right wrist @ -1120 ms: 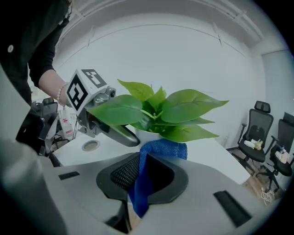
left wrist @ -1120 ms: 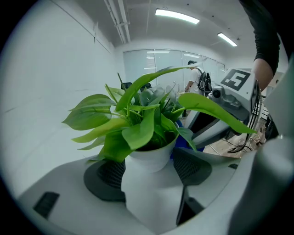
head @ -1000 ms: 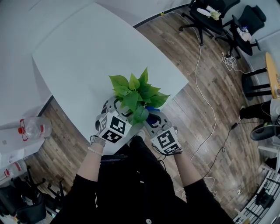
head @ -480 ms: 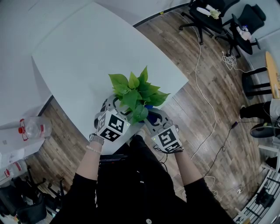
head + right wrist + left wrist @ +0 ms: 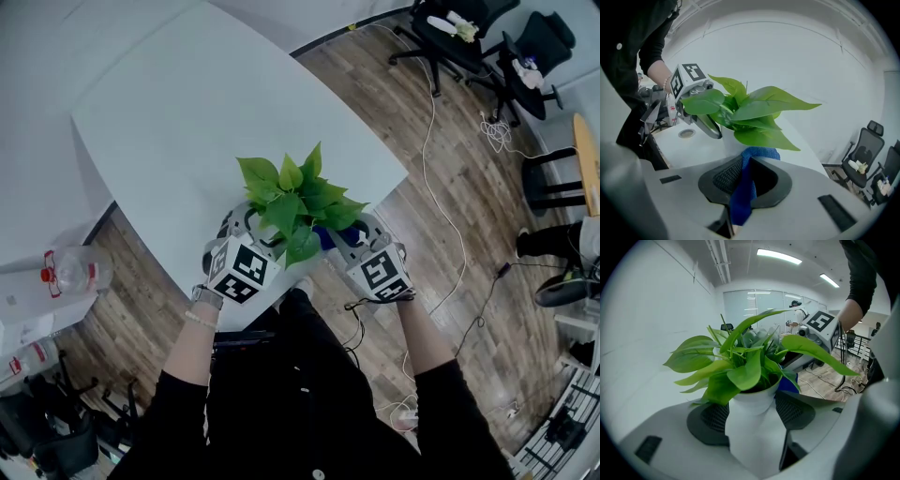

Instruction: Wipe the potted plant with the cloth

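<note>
Between the jaws of your left gripper [image 5: 752, 416] stands the white pot [image 5: 754, 441]. The jaws are spread wide, with one pad seated against each side of it, so the pot is gripped and braced. The jaws of your right gripper [image 5: 747, 176] are closed on the blue cloth [image 5: 740, 201]. A bunched end of the cloth sticks out past the tips, just under the lowest leaves [image 5: 764, 110] and close beside the pot. Whether the cloth touches a leaf cannot be confirmed. The pot sits near the front edge of the white table [image 5: 187, 122], with a gripper on either side of it.

Assessment: wiping is the step in hand.
- Bring the free end of the cloth flat onto one leaf at a time.
- Draw it from stem to tip, so the leaf is not folded back.
- Use light pressure, as these stems look soft and will bend or tear under a hard drag.
- Hold the pot firm on your left side, because a pull on the foliage could tip it toward the table edge.
- Work the outer leaves before reaching into the crown.
</note>
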The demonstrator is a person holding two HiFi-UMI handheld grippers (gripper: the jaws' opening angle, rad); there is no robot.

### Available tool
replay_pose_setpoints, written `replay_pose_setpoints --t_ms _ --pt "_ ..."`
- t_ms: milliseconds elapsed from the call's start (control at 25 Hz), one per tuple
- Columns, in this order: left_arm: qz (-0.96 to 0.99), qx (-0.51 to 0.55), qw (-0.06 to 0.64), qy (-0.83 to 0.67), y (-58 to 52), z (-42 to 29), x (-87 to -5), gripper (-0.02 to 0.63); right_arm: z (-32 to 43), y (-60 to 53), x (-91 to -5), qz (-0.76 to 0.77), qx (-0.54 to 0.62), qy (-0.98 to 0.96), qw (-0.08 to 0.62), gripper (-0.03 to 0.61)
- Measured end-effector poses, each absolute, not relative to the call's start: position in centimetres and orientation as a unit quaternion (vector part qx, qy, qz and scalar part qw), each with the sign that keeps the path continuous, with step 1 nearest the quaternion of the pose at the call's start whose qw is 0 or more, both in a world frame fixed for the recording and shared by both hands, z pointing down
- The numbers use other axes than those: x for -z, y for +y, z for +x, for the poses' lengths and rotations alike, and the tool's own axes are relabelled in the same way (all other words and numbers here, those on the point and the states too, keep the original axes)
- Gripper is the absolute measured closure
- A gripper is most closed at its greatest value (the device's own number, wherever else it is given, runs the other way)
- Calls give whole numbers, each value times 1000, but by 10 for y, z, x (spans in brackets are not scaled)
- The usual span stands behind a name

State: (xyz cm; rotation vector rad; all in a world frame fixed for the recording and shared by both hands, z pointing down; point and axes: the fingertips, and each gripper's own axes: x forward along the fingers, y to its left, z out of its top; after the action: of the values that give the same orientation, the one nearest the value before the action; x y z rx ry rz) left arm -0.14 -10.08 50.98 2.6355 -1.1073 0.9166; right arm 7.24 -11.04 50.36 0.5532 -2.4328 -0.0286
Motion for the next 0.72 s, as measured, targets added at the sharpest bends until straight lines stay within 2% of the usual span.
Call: replay_pose_setpoints --t_ms 280,720 --pt "875 -306 71 -368 -101 -4 -510 290 64 -156 -500 153 88 -916 360 500" --pt "873 -307 72 -371 -101 -3 -511 290 38 -184 -496 84 127 -909 387 500"
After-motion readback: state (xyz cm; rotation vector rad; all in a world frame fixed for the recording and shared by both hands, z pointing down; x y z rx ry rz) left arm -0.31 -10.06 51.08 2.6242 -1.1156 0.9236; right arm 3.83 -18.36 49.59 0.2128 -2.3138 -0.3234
